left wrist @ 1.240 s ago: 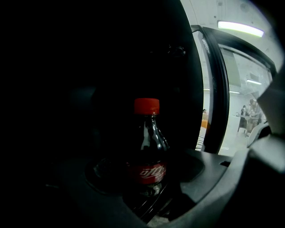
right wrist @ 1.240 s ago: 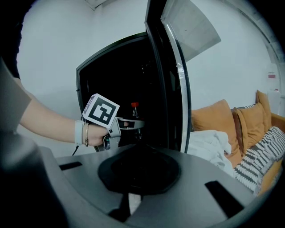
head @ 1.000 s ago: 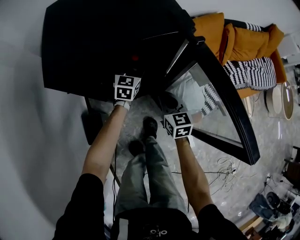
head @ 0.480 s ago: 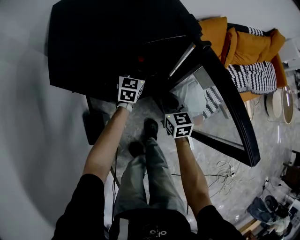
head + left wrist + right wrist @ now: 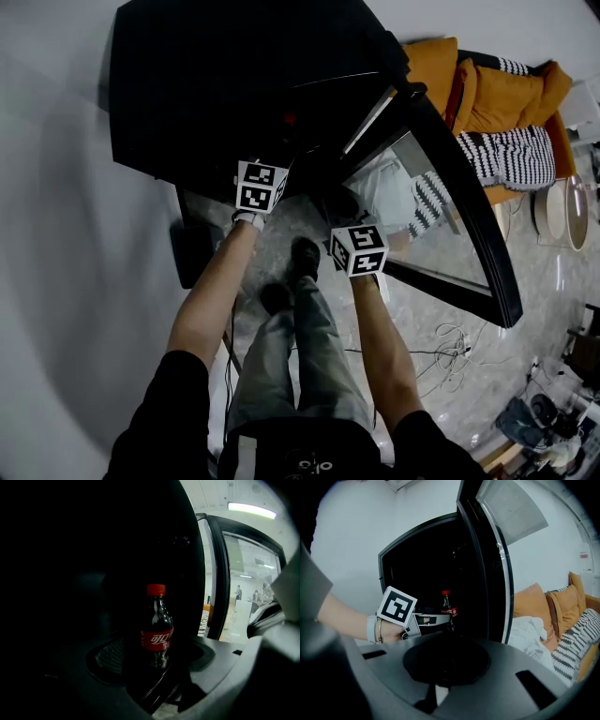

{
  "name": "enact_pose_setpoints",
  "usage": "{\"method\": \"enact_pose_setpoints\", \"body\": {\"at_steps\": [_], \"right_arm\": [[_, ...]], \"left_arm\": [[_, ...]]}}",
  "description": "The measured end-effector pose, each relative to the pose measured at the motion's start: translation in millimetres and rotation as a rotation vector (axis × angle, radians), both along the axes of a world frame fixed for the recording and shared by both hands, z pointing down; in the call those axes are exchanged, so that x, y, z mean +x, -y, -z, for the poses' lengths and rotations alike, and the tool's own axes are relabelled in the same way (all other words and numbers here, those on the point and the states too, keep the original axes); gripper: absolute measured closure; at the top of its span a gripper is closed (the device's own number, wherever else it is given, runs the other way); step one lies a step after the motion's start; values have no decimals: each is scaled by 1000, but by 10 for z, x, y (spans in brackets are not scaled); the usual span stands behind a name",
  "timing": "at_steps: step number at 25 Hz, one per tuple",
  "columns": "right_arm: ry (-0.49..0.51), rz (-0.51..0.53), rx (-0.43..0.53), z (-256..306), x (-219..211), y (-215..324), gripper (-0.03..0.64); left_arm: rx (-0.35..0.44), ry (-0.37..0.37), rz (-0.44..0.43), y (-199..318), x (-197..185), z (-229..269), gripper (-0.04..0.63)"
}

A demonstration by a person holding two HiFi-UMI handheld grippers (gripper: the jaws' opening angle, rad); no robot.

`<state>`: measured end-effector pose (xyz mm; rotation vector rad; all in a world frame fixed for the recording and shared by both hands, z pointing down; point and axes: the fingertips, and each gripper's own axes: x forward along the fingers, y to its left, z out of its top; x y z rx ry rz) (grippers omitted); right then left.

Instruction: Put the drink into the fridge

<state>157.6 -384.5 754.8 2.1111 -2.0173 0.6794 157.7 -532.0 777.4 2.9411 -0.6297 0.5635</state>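
Fridge (image 5: 234,94): left gripper (image 5: 442,617) closed on drink (image 5: 157,637)

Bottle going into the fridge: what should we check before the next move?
1. Bottle upright between the left gripper's jaws: ok.
2. Red cap on the bottle: ok.
3. Fridge door open wide enough: ok.
4. Free shelf spot inside: cannot tell, the inside is too dark.
5. Right gripper empty, jaws together, below and to the side of the bottle's path: ok.
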Motion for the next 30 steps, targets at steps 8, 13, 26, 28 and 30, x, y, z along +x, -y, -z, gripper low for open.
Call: {"method": "enact_pose_setpoints", "body": {"at_steps": [8, 13, 26, 28, 30], "right_arm": [[-5, -9, 3, 139, -124, -62, 609], [11, -28, -7, 384, -273, -282, 609], [7, -22, -2, 1756, -723, -1034, 609], [9, -11, 6, 1949, -812, -1175, 609], [14, -2, 15, 2122, -899, -1333, 609]], "left_arm": [[-41, 6, 12, -356, -374, 13, 283], [-97, 35, 6, -801, -746, 85, 329], [-104, -80, -1, -1787, -1569, 1731, 585], [-86, -102, -10, -1988, -1648, 1999, 588], [-70, -119, -13, -2196, -1740, 2237, 588]]}}
